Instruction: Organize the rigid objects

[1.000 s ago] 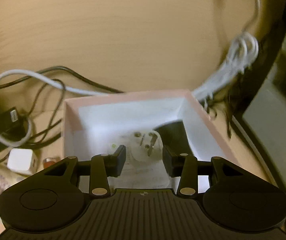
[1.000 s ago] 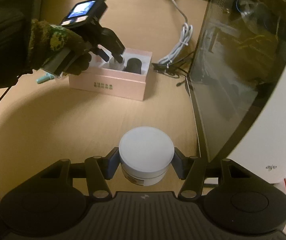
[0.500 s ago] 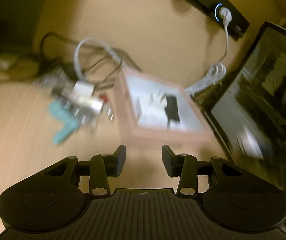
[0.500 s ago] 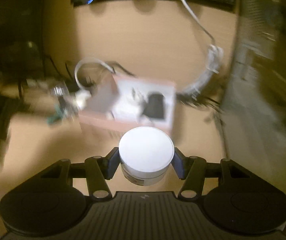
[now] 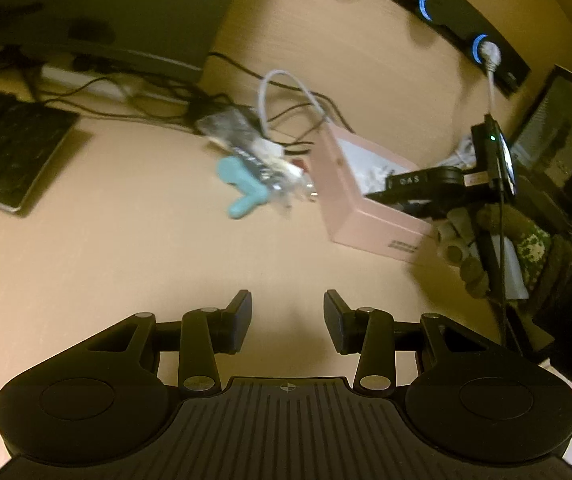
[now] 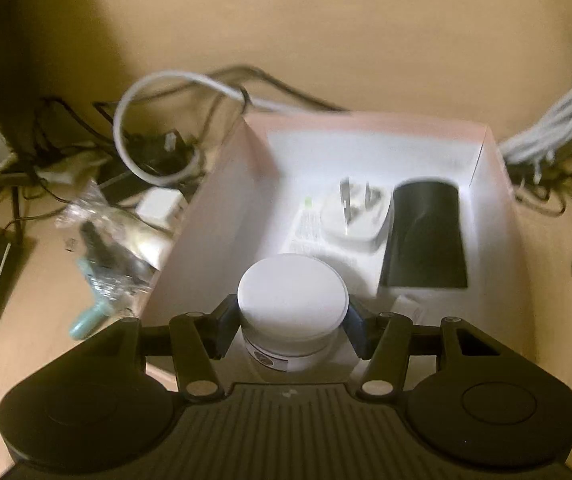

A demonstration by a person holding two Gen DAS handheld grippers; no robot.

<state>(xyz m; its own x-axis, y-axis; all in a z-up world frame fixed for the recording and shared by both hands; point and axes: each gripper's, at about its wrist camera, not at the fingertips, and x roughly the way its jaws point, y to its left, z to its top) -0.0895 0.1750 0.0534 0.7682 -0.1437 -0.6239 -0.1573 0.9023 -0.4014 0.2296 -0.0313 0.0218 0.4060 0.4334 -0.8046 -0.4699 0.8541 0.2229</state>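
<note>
My right gripper (image 6: 290,322) is shut on a white round jar (image 6: 290,300) and holds it over the near part of the open pink box (image 6: 226,184). Inside the box lie a white plug adapter (image 6: 355,216) and a black block (image 6: 425,236). My left gripper (image 5: 287,316) is open and empty above bare desk, well short of the pink box (image 5: 349,196). In the left wrist view the other gripper (image 5: 445,188) and gloved hand reach over the box's right end.
Left of the box lie a teal tool (image 5: 242,192), a clear plastic bag of small parts (image 6: 102,232), a white charger (image 6: 162,204) and tangled cables (image 6: 158,132). A keyboard (image 5: 2,152) sits far left. A white cable bundle (image 6: 557,128) and a monitor (image 5: 565,152) stand right.
My left gripper has pulled back out of the box and away to the left, empty. My right gripper has carried the jar forward to above the box.
</note>
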